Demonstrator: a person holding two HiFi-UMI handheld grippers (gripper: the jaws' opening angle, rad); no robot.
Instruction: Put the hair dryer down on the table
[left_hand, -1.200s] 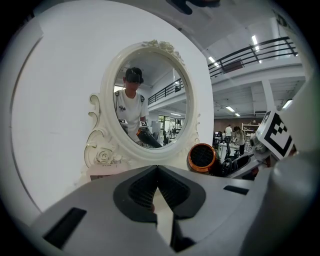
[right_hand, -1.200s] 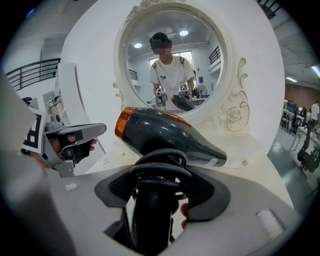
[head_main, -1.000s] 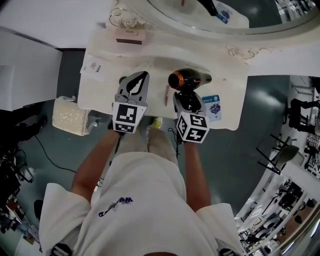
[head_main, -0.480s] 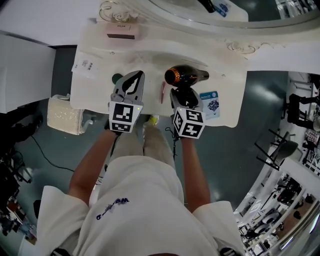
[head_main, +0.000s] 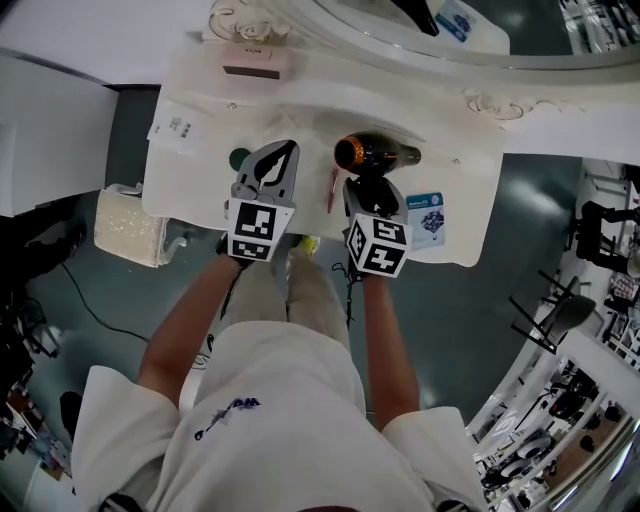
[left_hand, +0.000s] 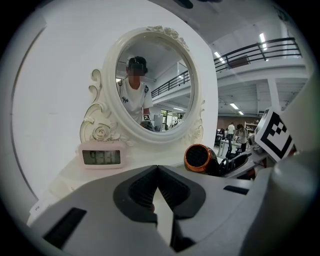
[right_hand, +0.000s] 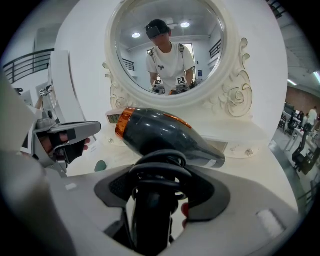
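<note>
Black hair dryer (head_main: 380, 155) is still being clamped by its handle in the right tool (head_main: 372, 190), over the desk (head_main: 200, 170); at its nine o'clock the left tool (head_main: 283, 158) is being kept together, empty. Release is still pending.

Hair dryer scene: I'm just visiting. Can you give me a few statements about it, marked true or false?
1. The right gripper holds the hair dryer by its handle. True.
2. The left gripper holds the clock. False: its jaws are shut on nothing, and the clock stands at the foot of the mirror.
3. The hair dryer is pink all over. False: it is dark with an orange rim.
4. A blue card lies on the table beside the right gripper. True.
</note>
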